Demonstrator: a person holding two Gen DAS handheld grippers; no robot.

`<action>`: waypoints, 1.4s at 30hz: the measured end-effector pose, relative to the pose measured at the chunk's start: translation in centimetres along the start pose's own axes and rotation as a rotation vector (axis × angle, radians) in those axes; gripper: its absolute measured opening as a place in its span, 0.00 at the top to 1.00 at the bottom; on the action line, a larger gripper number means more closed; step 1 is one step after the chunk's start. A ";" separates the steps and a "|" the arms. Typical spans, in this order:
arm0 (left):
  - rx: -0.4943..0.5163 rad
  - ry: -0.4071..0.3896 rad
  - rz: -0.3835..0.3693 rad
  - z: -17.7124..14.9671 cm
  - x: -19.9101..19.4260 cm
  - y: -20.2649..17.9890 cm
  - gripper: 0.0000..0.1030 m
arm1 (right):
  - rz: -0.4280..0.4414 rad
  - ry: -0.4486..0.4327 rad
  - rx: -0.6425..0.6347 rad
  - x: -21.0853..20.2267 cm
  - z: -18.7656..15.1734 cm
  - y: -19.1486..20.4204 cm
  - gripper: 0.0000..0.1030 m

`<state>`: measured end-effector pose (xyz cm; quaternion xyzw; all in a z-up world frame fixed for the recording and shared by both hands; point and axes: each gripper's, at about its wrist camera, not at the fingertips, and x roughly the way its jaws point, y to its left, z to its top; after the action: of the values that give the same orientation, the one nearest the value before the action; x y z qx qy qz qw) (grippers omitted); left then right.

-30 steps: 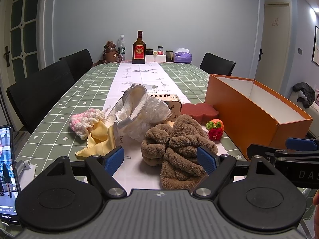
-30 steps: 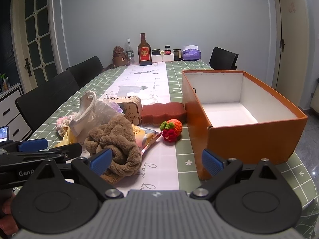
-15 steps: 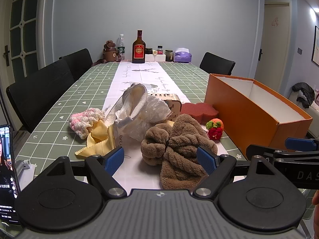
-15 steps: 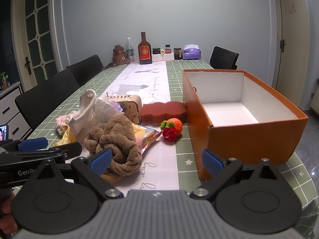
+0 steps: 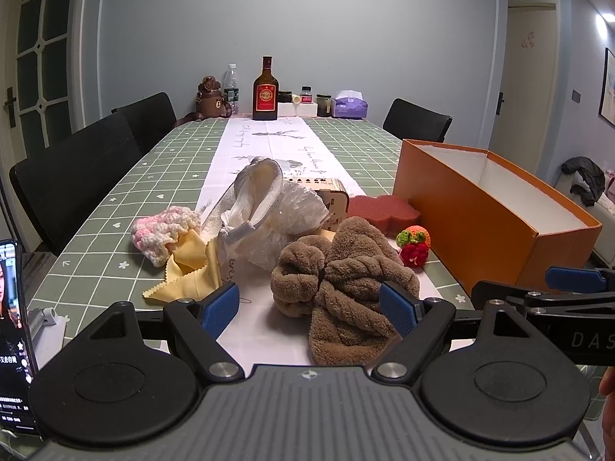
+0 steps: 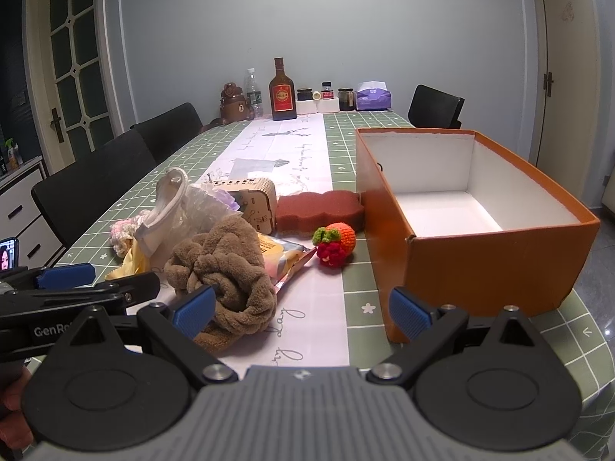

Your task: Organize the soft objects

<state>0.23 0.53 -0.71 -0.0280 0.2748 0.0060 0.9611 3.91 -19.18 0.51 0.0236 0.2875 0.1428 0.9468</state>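
A brown plush towel (image 5: 342, 280) lies knotted on the table runner, just ahead of my open left gripper (image 5: 309, 309); it also shows in the right wrist view (image 6: 226, 265). A red-brown sponge (image 5: 382, 211), a crocheted orange-and-red fruit (image 5: 413, 244), a pink-white knit piece (image 5: 161, 232), a yellow cloth (image 5: 192, 272) and a white plastic bag (image 5: 276, 215) lie around it. An empty orange box (image 6: 472, 215) stands to the right. My right gripper (image 6: 300, 313) is open and empty near the table's front edge, between the towel and the box.
A small wooden box (image 6: 253, 201) and a snack packet (image 6: 284, 255) sit among the soft things. Bottles, jars and a tissue box (image 5: 349, 103) stand at the table's far end. Black chairs line both sides. A phone (image 5: 13, 326) stands at the left.
Both grippers have eased slightly forward toward the pile. Nothing on the table has moved.
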 end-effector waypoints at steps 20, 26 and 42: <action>-0.162 0.092 -0.153 0.0 4.4 2.7 0.30 | 0.081 0.026 -0.180 6.3 1.0 1.9 0.64; -0.278 0.144 -0.186 -0.2 6.4 3.3 0.18 | 0.052 0.018 -0.183 8.1 1.4 1.7 0.74; -0.377 0.224 -0.225 0.5 7.1 3.7 0.14 | 0.189 0.121 -0.135 8.6 -0.4 2.6 0.80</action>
<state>6.40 4.24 -4.17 -0.2378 0.3689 -0.0528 0.8970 9.84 -14.24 -4.10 -0.0219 0.3302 0.2518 0.9094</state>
